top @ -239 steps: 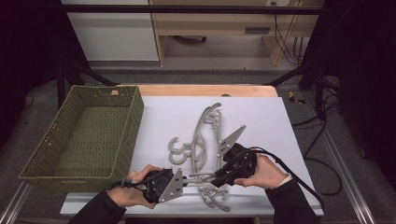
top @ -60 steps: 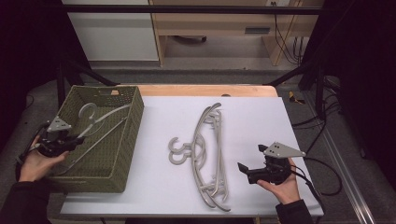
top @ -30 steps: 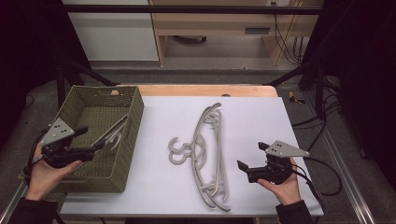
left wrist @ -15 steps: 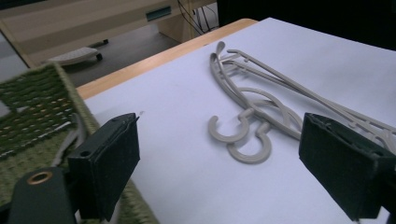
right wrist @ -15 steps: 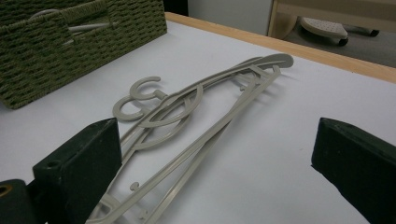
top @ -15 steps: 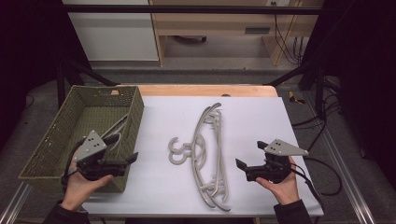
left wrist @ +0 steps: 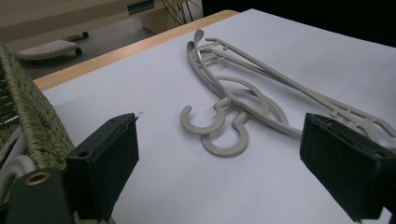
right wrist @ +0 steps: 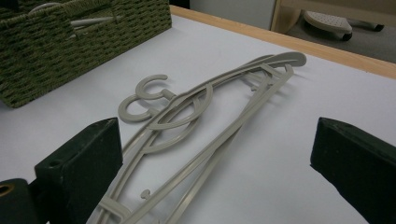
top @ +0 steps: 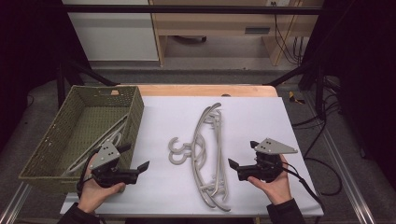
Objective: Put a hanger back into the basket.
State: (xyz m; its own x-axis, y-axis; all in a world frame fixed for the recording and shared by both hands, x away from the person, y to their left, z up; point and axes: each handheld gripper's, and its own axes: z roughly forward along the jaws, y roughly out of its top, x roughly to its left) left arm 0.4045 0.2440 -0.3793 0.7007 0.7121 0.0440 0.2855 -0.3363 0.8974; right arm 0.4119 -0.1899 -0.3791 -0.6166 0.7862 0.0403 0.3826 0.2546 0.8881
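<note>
Left gripper: jaws spread wide, having just opened further, nothing between them; held low at the basket's near right corner, aimed toward 3 o'clock at the hangers. Right gripper: jaws spread, empty; held at the pile's 4 o'clock side, aimed toward 9 o'clock.

Hangers: two grey plastic pieces, stacked flat at the middle of the worktop, hooks pointing toward 9 o'clock, long arms running from 12 to 6 o'clock. In the left gripper view the two hooks lay overlapping, just ahead of the jaws.

Step in hand, by judgement: sorting hangers into the basket; the left gripper appeared to be approaching the pile for another piece. Next move likely called for lowering the jaws around the top hanger's hook or neck alone, so the lower one stayed behind.

Basket: green woven, rectangular, at the worktop's 9 o'clock edge. Contents: one grey hanger, lying slantwise along the bottom.
</note>
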